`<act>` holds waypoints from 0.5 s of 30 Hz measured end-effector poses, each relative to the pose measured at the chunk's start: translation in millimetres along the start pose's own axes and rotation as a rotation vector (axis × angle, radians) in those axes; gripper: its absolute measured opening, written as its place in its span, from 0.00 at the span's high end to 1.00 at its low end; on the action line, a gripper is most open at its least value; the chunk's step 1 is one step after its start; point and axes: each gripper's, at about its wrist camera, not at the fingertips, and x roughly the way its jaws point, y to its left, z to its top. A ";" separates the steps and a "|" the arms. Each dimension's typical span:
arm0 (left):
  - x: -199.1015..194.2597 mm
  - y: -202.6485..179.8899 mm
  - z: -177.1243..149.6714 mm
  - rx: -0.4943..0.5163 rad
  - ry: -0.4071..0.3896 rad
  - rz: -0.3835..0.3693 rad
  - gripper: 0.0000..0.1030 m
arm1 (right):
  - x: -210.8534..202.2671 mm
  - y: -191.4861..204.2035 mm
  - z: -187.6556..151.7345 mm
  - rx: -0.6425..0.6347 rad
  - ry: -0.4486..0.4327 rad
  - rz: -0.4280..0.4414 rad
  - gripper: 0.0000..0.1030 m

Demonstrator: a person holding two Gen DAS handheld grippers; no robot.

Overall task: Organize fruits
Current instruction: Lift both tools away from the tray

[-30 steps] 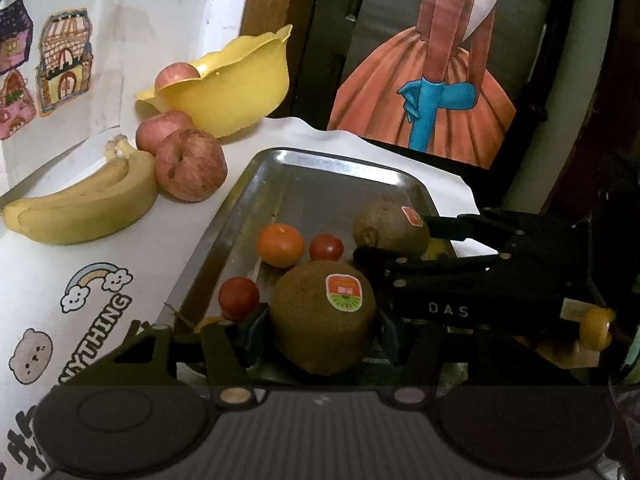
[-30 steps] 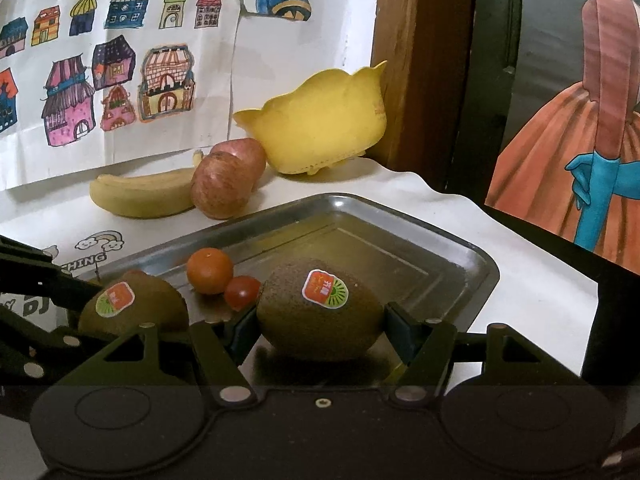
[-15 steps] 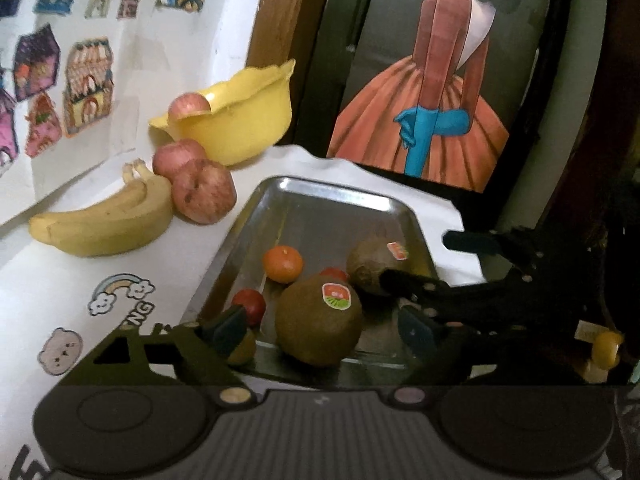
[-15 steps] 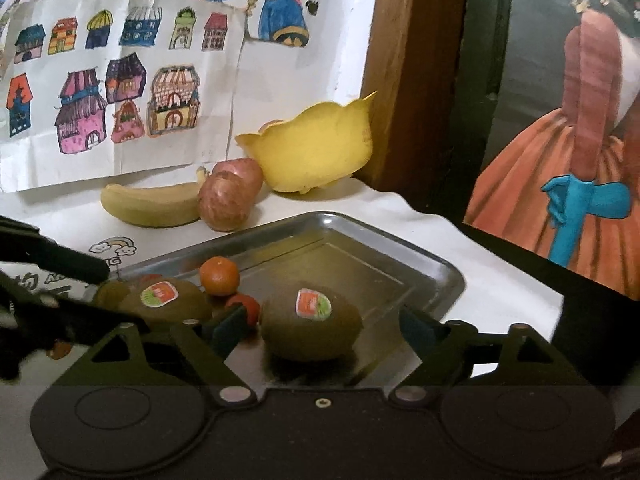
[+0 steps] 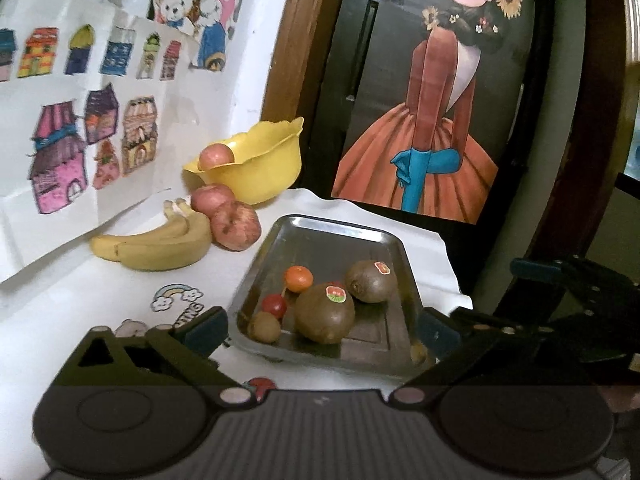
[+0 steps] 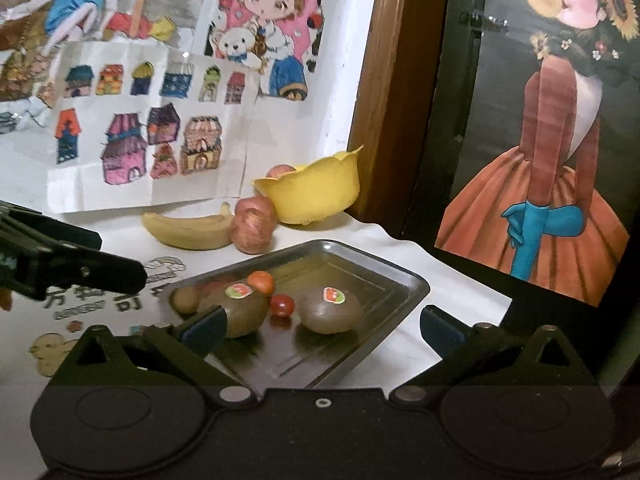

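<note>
Both wrist views showed the metal tray (image 5: 394, 240) at lower centre, holding two stickered kiwis (image 5: 325, 313), a small kiwi (image 5: 264, 326), a tangerine (image 5: 298, 279) and a cherry tomato (image 5: 274, 305). The left gripper (image 5: 320, 328) and the right gripper (image 6: 320, 326) each hung short of the tray, jaws spread wide and empty. Bananas (image 5: 160, 246), two apples (image 5: 236, 225) and a yellow bowl (image 5: 260, 168) with one apple inside lay at centre left. The step in hand appeared to be a release just completed. The next move probably called for reaching a loose fruit beside the bowl.
</note>
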 end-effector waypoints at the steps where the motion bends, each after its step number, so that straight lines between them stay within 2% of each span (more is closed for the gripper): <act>1: -5.1 1.9 -2.1 0.004 -0.005 0.000 0.00 | -5.9 3.7 -1.3 0.001 -0.001 -0.001 0.01; 8: -44.5 29.2 -24.3 0.003 -0.021 0.049 0.00 | -39.4 37.6 -9.5 -0.006 0.024 0.009 0.01; 15: -73.8 65.9 -41.0 -0.036 -0.010 0.120 0.00 | -45.1 76.9 -16.1 0.002 0.091 0.064 0.01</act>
